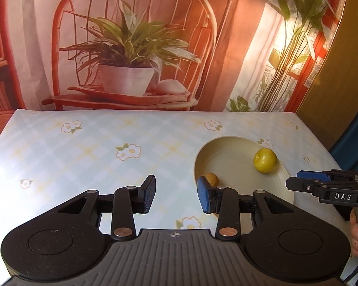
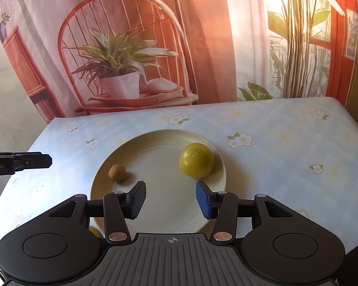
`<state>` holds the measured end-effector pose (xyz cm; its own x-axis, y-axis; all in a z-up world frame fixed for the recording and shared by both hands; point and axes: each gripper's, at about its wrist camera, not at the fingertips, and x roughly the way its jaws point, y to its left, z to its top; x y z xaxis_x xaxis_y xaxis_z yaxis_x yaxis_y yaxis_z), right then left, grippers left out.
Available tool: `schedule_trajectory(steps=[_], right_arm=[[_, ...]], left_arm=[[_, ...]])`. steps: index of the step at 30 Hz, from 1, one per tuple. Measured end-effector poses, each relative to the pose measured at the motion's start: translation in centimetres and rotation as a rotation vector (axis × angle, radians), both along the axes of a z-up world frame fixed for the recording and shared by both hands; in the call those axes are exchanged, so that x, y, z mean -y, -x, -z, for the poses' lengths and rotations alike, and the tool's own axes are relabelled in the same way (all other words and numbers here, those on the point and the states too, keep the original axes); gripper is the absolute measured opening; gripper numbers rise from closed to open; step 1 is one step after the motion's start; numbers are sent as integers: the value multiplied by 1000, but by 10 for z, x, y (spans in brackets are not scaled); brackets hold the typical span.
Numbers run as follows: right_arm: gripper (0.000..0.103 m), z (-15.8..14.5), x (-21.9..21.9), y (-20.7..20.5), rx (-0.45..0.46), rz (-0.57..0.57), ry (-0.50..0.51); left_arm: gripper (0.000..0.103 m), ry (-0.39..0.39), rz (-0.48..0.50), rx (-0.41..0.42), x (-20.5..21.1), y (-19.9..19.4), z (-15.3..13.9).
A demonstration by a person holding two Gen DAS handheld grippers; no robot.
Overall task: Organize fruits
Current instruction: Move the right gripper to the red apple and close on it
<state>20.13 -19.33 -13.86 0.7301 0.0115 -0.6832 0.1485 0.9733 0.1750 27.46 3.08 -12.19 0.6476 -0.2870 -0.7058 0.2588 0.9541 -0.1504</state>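
In the right wrist view a cream plate (image 2: 121, 152) sits at the centre of the frame on the flower-patterned worktop (image 2: 274, 128), and it already carries two fruits: a yellow-green round fruit (image 2: 196, 160) near its right rim and a small brown fruit (image 2: 117, 172) toward its left side, well apart from one another. Gathering them on one dish looks like the point of the organizing, and the raised rim should keep round fruit from rolling off. The right claw (image 2: 170, 199) hangs above the near part of the plate, released, with nothing between its pads; the yellow-green fruit lies just beyond its blue pad, not touching it. In the left wrist view the left claw (image 1: 176, 195) is likewise released and empty, held over bare cloth in the lower centre of the frame, left of the plate. A sliver of something yellow (image 2: 94, 232) peeks out at the lower left, beside the plate's near edge, behind the right claw's body; it may be another fruit not yet gathered, though too little shows to tell.
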Motion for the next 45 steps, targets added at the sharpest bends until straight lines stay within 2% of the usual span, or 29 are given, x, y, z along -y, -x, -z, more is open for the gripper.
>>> schedule_trajectory(steps=[11,22,27,29,31,34,38,45], right_arm=[[43,3,-47,7,-30,-66,-2],[44,-1,-105,-6,-110,-269,101],[44,1,-135,-16,-165,-409,174],[47,3,-146,-20,-184,-455,199],[55,4,-156,-24,-200,-501,215],[61,4,-172,-27,-207,-564,257],[64,5,-189,-35,-229,-633,288],[64,16,-214,-47,-308,-722,336]], left_arm=[[40,-23,19,15,-40,36,5],[41,-16,-30,12,-74,55,18],[41,-3,-80,2,-94,63,21],[42,5,-96,1,-101,66,22],[42,11,-113,4,-107,70,23],[43,21,-139,9,-112,73,25],[47,31,-156,19,-116,77,28],[47,51,-159,28,-118,79,30]])
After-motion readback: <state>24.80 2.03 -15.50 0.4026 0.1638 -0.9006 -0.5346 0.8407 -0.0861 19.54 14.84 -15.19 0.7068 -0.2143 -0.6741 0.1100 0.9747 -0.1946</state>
